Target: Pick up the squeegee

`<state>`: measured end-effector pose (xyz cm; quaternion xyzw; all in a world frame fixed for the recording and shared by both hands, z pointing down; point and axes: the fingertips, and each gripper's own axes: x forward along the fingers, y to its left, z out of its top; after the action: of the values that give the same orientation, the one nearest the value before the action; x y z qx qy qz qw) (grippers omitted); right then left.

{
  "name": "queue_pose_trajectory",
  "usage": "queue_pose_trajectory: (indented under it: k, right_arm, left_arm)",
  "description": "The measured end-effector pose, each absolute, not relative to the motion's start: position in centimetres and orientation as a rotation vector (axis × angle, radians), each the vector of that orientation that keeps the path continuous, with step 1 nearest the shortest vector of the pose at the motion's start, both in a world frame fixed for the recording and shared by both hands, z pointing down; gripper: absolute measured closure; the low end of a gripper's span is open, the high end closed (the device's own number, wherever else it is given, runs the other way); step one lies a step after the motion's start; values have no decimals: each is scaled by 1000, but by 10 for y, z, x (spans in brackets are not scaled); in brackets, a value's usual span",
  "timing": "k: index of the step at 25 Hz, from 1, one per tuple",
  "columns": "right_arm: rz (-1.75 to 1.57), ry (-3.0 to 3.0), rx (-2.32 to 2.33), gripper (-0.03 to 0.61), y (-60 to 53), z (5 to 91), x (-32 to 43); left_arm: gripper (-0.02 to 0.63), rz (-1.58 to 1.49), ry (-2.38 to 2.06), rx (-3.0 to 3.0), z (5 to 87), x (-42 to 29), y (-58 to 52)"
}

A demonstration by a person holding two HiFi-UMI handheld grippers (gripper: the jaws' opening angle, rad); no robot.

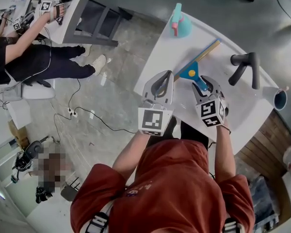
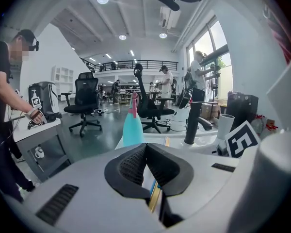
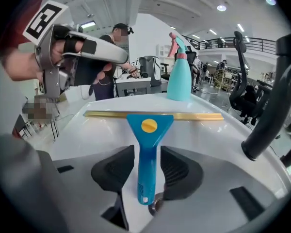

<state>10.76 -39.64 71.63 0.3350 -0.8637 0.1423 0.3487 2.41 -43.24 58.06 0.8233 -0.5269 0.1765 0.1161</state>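
The squeegee (image 1: pixel 196 74) lies on the white table (image 1: pixel 160 57), with a blue handle and a long gold blade across its far end. My right gripper (image 1: pixel 206 83) is low over the table, open, its two pads on either side of the blue handle (image 3: pixel 148 154); narrow gaps show between pads and handle. The blade (image 3: pixel 155 115) lies crosswise just beyond the fingertips. My left gripper (image 1: pixel 161 79) hovers to the left of the squeegee, its pads (image 2: pixel 131 164) meeting at the tip, shut with nothing held. A strip of the blade shows below them.
A teal spray bottle (image 1: pixel 179 23) stands at the table's far end. A black bent fixture (image 1: pixel 247 67) and a white cup (image 1: pixel 277 98) stand on the right. The table edge runs close on the left. Another person (image 1: pixel 34 52) works at a separate desk far left.
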Motion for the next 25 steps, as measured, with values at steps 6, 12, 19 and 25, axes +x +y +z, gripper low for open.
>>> queue_pose_trajectory:
  k: [6,12,19,25]
  right_arm:
    - [354,-2235,829,400,-394,732,104]
    - [330,-2237,797,423,-396,736,103]
    - [368,-2240,828,449,-397,735,105]
    - [404,-2239,833,454,-389,731,106]
  left_arm:
    - [598,553,-1554,2396,588,24,-429]
    - [598,538,-1557,2388,588,29,-430]
    - [598,564,-1549,2384,592,32,-426]
    - [598,547,-1558,2387,588,29,-420]
